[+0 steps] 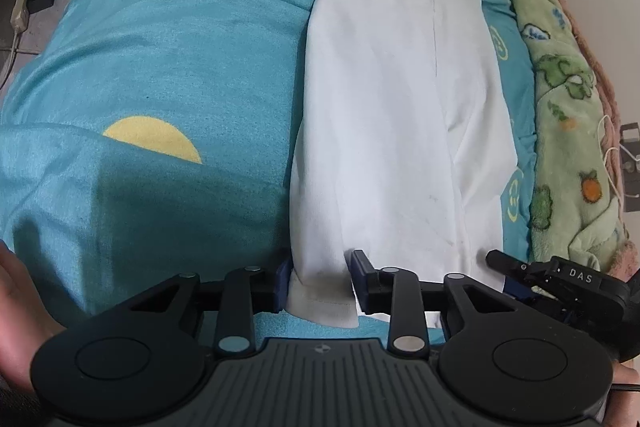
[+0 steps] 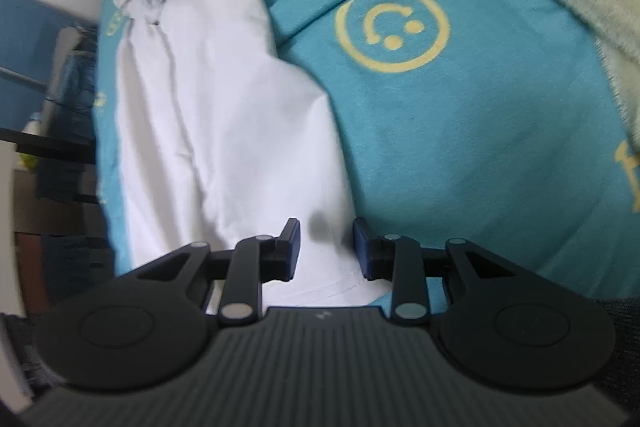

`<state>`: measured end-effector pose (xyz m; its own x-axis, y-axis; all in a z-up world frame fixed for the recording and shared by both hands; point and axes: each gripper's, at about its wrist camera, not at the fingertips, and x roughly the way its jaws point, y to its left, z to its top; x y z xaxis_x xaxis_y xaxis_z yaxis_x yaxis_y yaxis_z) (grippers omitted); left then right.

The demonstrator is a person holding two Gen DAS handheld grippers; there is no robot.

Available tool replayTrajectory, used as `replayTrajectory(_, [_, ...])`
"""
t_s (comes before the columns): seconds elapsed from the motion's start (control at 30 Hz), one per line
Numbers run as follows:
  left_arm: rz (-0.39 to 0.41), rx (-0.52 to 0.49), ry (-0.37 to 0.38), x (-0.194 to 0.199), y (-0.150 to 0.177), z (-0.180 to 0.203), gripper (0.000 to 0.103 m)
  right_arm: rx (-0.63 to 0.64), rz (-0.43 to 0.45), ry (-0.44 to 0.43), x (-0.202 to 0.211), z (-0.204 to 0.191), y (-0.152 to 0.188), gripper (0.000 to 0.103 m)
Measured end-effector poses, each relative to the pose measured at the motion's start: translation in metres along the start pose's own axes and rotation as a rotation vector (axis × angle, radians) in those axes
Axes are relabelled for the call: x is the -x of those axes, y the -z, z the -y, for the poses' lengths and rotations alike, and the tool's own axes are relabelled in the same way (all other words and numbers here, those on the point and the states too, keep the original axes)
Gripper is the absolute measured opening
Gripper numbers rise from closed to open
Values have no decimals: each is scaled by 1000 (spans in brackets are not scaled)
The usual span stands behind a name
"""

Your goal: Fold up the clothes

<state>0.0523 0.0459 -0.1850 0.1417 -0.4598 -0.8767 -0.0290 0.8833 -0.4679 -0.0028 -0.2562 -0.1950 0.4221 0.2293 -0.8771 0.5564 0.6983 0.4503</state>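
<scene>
White shirt [image 1: 400,99] lies on the bed, on a teal sheet [image 1: 180,67] printed with yellow smiley marks, already narrowed into a long strip. In the left wrist view the strip runs from its hem at the bottom centre of the frame up to the collar at the top right — so its long axis points straight away from both pairs of jaws.

The left gripper [image 1: 318,279] sits at the hem's left corner. Its jaws are partly apart with a bunched tuck of white cloth between them; the cloth fills the gap and looks pinched, so the left jaws are judged to be gripping the shirt. The right gripper [image 2: 326,251] is at the hem's other corner, seen in the left wrist view at the lower right [image 1: 532,277]. In its own blurred view the jaws stand partly apart over the white cloth and the stitched hem line, with a dark shadow between them — whether the pads actually press on the fabric cannot be told.

Both hands are equally near the hem, side by side across the strip's short width. A green blanket [image 1: 560,99] with cartoon figures lies along the right edge of the left view, beside the shirt.

The coming move probably turns on lifting the hem and carrying it up the frame toward the collar.
</scene>
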Motion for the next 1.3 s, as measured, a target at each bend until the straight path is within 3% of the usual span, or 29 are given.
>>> replayTrajectory(0.13, [-3,-6,-9,-2,-1,3,37,25,114,70,11,-2,0,38])
replayTrajectory(0.17, [-4,-3,-10,-3,-1,4,38,27,120,65,11,-1,0,48])
replayTrajectory(0.2, [-4,-4,-12,-3,-2,4,39,24,100,54,8,0,-1,57])
replayTrajectory(0.37, [-4,-30,-25,-6,-2,11,43,49,9,43,-10,-5,-1,63])
replayTrajectory(0.47, [-5,-42,-24,-8,-3,14,46,61,-9,13,-13,-7,-2,76])
replayTrajectory(0.67, [-7,-88,-31,-11,-4,23,48,122,-80,-40,-18,-17,5,76])
replayTrajectory(0.73, [-10,-103,-35,-11,-3,26,47,140,-92,-43,-19,-20,7,73])
replayTrajectory(0.83, [-12,-115,-47,-12,-2,28,35,172,-93,-12,-19,-25,10,62])
replayTrajectory(1.0, [-2,-108,-35,-11,-3,29,12,233,-105,8,-20,-35,17,15])
replayTrajectory(1.1, [20,-92,-11,-7,-5,28,9,250,-95,-1,-18,-38,19,8])
replayTrajectory(1.3, [109,-41,108,11,-8,28,5,227,-17,-95,-1,-35,14,7])
